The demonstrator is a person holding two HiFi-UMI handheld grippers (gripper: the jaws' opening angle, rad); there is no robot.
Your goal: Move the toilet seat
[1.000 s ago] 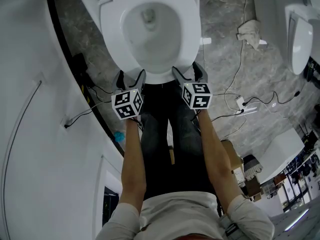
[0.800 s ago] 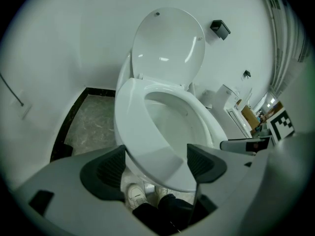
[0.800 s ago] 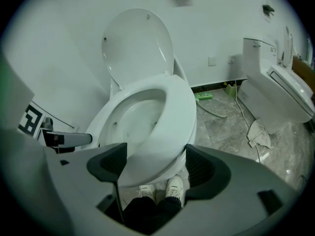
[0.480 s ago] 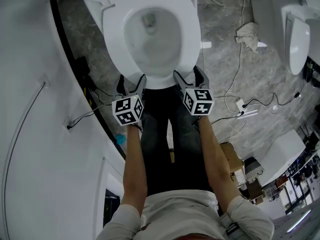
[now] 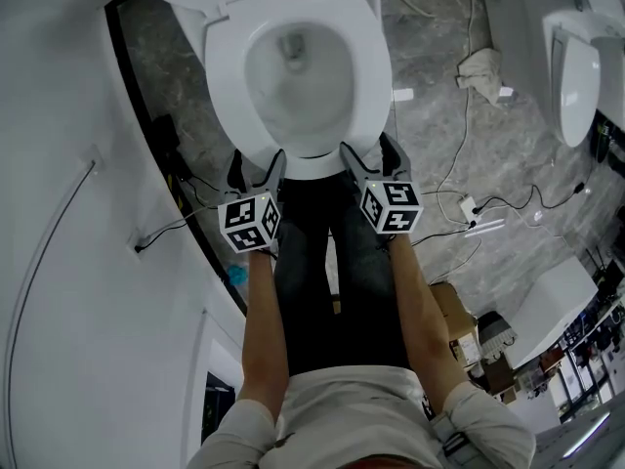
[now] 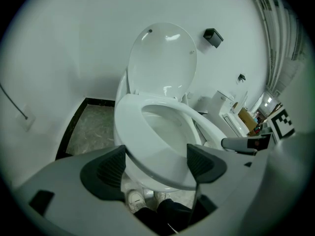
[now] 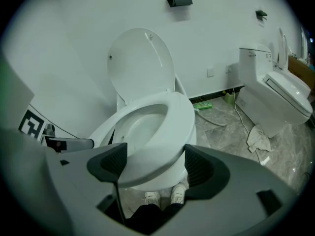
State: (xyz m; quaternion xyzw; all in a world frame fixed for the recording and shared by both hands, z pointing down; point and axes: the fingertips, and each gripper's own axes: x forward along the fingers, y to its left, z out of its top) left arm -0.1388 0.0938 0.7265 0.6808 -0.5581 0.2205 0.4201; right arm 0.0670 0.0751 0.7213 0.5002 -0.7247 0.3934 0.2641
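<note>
The left gripper point(image 5: 256, 160) and right gripper point(image 5: 368, 149) straddled the toilet seat's point(image 5: 223, 57) front edge with jaws apart, gripping nothing, so the move seemed not yet begun.

White toilet seat point(image 5: 223, 66), lid point(image 6: 162, 58), wall point(image 5: 59, 262). Grey marbled floor point(image 5: 430, 115). Black-and-white square markers on cubes of left gripper point(image 5: 256, 167) and right gripper point(image 5: 369, 151); dark grey ribbed pads point(image 6: 106, 168). Black trousers point(image 5: 308, 281), white shoes point(image 7: 151, 197).

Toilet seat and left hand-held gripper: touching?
Cannot tell. In the left gripper view the front rim of the toilet seat sits between the open jaws of the left hand-held gripper; neither contact nor gap shows.
</note>
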